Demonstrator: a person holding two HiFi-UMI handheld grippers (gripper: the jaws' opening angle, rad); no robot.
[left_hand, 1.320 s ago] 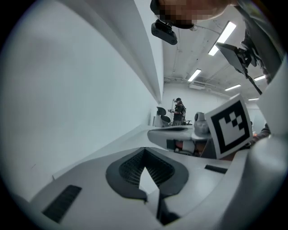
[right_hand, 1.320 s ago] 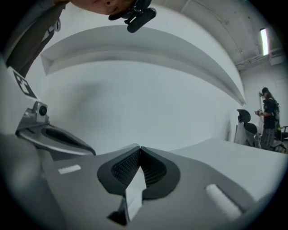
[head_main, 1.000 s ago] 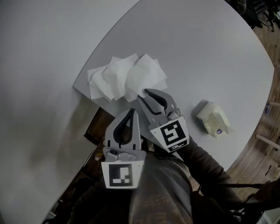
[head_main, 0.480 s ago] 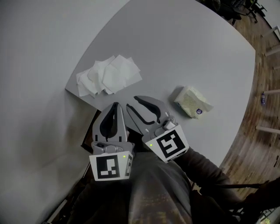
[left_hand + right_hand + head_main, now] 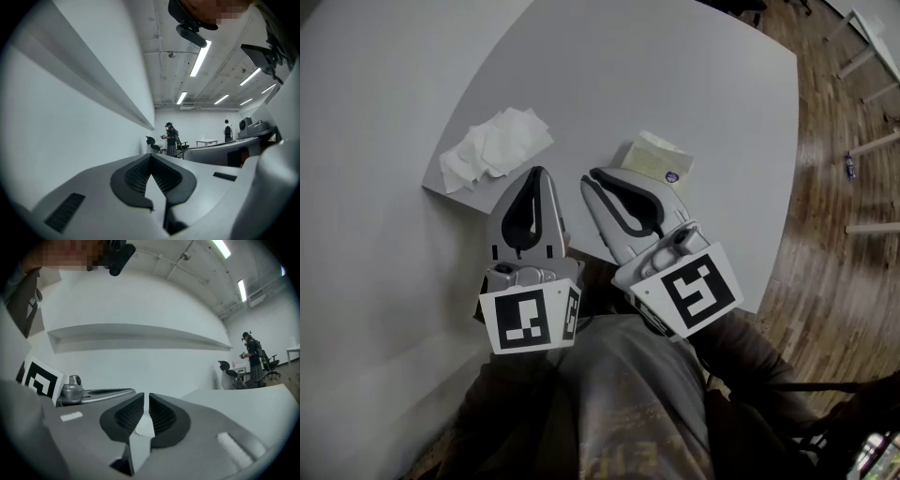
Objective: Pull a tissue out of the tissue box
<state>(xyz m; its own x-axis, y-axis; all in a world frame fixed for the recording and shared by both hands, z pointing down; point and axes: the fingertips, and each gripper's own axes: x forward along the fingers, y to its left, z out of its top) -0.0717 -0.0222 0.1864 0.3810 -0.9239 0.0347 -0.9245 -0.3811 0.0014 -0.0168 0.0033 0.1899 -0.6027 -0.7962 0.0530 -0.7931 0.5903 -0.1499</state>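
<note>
The left gripper (image 5: 536, 172) is pinched shut and empty. The right gripper (image 5: 592, 178) is closing to a slit on nothing. Both hang above the rounded grey table (image 5: 609, 66), likely finished. The soft pale-yellow tissue pack (image 5: 654, 157) lies upper centre, and crumpled white tissues (image 5: 492, 145) lie upper left.

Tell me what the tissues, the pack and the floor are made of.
Tissues: thin soft paper, matte white, creased and crumpled.
Pack: probably plastic film, a pale slack wrap with a round sticker.
Floor: looks like wood planks, brown with visible seams, maybe laminate.
</note>
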